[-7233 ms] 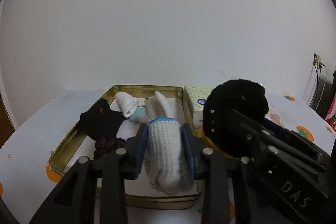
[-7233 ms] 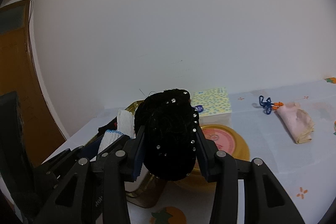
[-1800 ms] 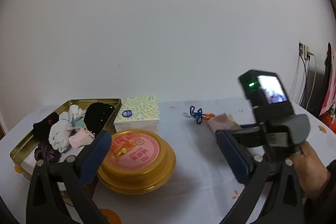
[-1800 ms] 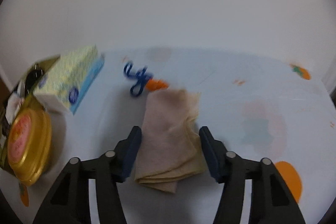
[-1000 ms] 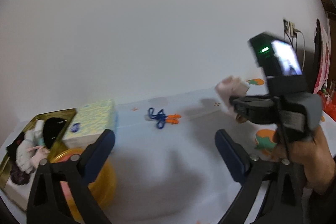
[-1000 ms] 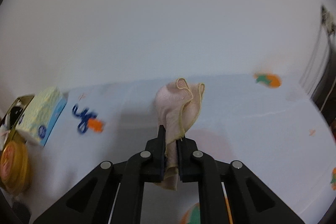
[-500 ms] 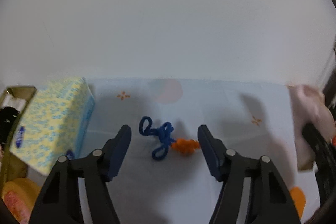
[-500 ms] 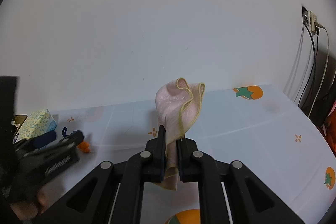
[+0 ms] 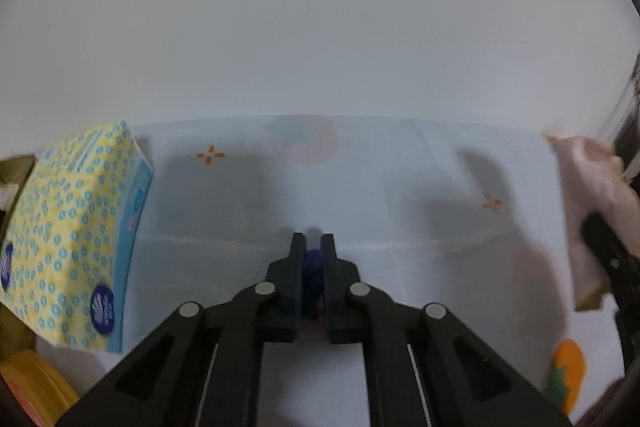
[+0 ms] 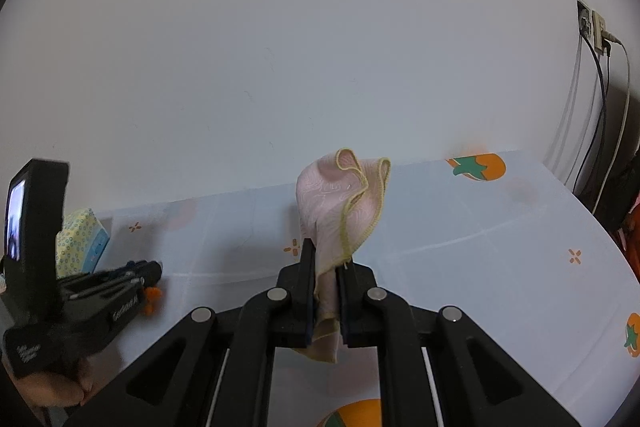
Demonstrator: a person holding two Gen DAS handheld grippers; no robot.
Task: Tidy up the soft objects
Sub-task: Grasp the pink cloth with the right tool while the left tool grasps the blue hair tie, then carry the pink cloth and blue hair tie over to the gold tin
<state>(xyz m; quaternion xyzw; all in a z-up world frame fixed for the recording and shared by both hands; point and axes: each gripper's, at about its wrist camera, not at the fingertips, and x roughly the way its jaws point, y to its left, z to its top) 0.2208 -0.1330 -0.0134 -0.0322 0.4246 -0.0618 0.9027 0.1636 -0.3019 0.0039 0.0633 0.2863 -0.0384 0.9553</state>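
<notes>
My left gripper is shut on the blue yarn piece, low over the white tablecloth; only a blue tuft shows between the jaws. In the right wrist view the left gripper sits at the left with the orange end of the yarn piece beside its tip. My right gripper is shut on a folded pink cloth with a yellow hem and holds it up above the table. The pink cloth also shows at the right edge of the left wrist view.
A yellow-and-blue tissue pack lies at the left, with the yellow round tin's rim below it and a corner of the gold tray behind. A wall socket with cables is at the far right. The tablecloth has orange prints.
My left gripper has closed from open onto the blue yarn piece. My right gripper keeps holding the pink cloth up, barely moved.
</notes>
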